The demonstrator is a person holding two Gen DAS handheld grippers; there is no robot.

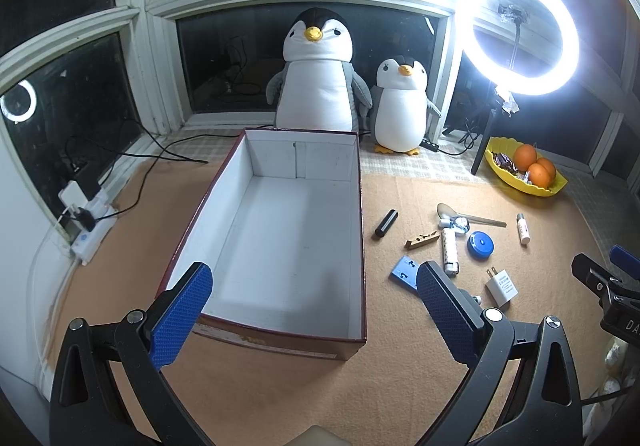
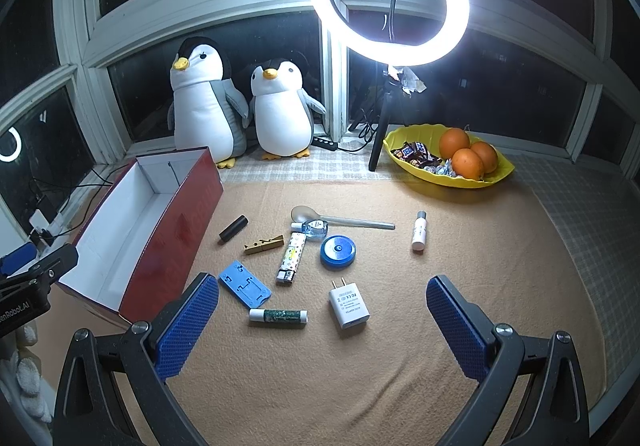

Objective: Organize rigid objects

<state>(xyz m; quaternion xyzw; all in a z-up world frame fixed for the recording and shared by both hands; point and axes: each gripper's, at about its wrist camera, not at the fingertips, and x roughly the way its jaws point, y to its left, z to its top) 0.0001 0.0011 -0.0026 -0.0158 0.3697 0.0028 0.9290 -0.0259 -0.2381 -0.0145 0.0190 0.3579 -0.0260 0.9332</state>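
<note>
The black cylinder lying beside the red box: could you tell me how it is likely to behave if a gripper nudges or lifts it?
The black cylinder lies on its side on the tan cloth, so a sideways nudge would probably roll it, though the cloth may slow it. It looks rigid and smooth, so the pads might slip unless they close across its middle. It is probably light.

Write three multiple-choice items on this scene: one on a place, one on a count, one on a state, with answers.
1. Where does the white charger plug lie?
A. in the box
B. on the tan mat
C. in the yellow dish

2. How many oranges sit in the yellow dish?
A. one
B. three
C. five

3. What does the red box hold?
A. nothing
B. a spoon
C. a penguin

Answers: B, it rests on the mat beside the small items; B, three are huddled together; A, the left wrist view shows only its bare white floor.
</note>
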